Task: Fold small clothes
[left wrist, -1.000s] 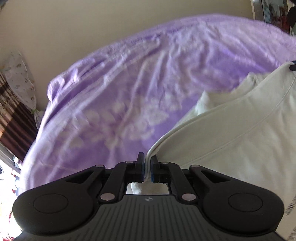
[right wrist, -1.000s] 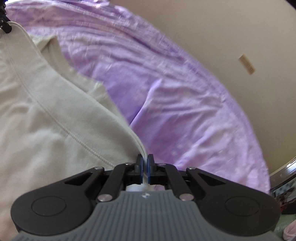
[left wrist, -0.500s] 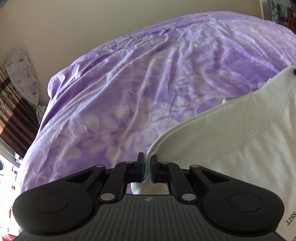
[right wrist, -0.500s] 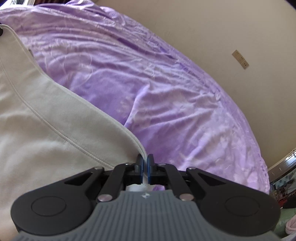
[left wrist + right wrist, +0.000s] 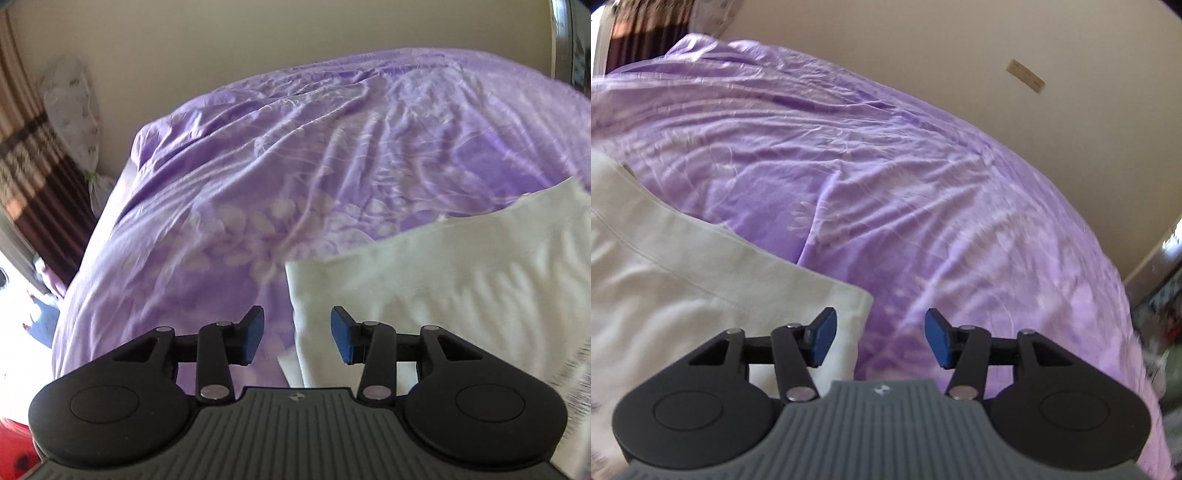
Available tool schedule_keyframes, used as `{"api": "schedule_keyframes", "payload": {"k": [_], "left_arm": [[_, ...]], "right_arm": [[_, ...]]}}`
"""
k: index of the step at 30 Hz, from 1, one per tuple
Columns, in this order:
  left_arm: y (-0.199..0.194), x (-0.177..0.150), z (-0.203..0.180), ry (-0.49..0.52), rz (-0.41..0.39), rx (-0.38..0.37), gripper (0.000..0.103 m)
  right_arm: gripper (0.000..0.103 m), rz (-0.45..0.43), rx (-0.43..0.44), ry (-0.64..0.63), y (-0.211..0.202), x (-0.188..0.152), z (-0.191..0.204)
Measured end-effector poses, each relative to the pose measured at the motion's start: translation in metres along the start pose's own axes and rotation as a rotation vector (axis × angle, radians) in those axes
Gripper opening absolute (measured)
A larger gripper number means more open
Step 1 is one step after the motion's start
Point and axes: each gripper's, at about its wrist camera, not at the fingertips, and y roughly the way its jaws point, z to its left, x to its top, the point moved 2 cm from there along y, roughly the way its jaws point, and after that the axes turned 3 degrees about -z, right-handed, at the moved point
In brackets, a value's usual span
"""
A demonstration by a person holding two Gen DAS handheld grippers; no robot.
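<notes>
A cream-white garment lies on the purple bed cover. In the left wrist view it fills the right side, its left corner just ahead of my left gripper, which is open and empty with the corner edge between the blue pads. In the right wrist view the garment fills the left side with a stitched hem. My right gripper is open and empty, its left pad over the garment's right corner.
The purple floral cover spreads wide ahead of both grippers up to a beige wall. A striped curtain and a pale patterned bag stand at the far left. Cluttered items show at the right edge.
Both grippers were shut on the garment's corners and held it up. Now both have opened and let go, and the garment lies on the bed.
</notes>
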Motion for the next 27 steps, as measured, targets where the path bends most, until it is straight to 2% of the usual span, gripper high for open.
{"api": "schedule_keyframes", "payload": {"k": [6, 9, 11, 14, 16, 19, 21, 22, 27], "left_arm": [[-0.065, -0.026, 0.001, -0.124, 0.014, -0.09, 0.05], [-0.093, -0.046, -0.005, -0.179, 0.009, -0.121, 0.044], [-0.104, -0.059, -0.01, -0.197, 0.005, -0.126, 0.044], [-0.114, -0.081, -0.008, -0.259, 0.015, -0.132, 0.044], [-0.116, -0.096, -0.001, -0.337, 0.025, -0.147, 0.044], [-0.117, -0.116, 0.019, -0.509, 0.031, -0.189, 0.044], [-0.116, -0.128, 0.03, -0.599, 0.048, -0.219, 0.044], [-0.115, -0.133, 0.035, -0.634, 0.054, -0.227, 0.045], [-0.1, -0.159, 0.049, -0.813, 0.099, -0.279, 0.056]], "right_arm": [[0.044, 0.025, 0.058, 0.09, -0.07, -0.023, -0.007], [0.026, 0.03, 0.097, 0.112, -0.105, -0.04, -0.002], [0.02, 0.03, 0.121, 0.127, -0.127, -0.054, 0.004], [0.02, 0.029, 0.141, 0.196, -0.149, -0.077, 0.009], [0.021, 0.033, 0.15, 0.294, -0.157, -0.094, 0.004], [0.03, 0.053, 0.143, 0.463, -0.162, -0.121, -0.012], [0.031, 0.071, 0.165, 0.592, -0.162, -0.137, -0.025], [0.035, 0.085, 0.181, 0.655, -0.161, -0.145, -0.031], [0.041, 0.147, 0.225, 0.882, -0.151, -0.174, -0.046]]}}
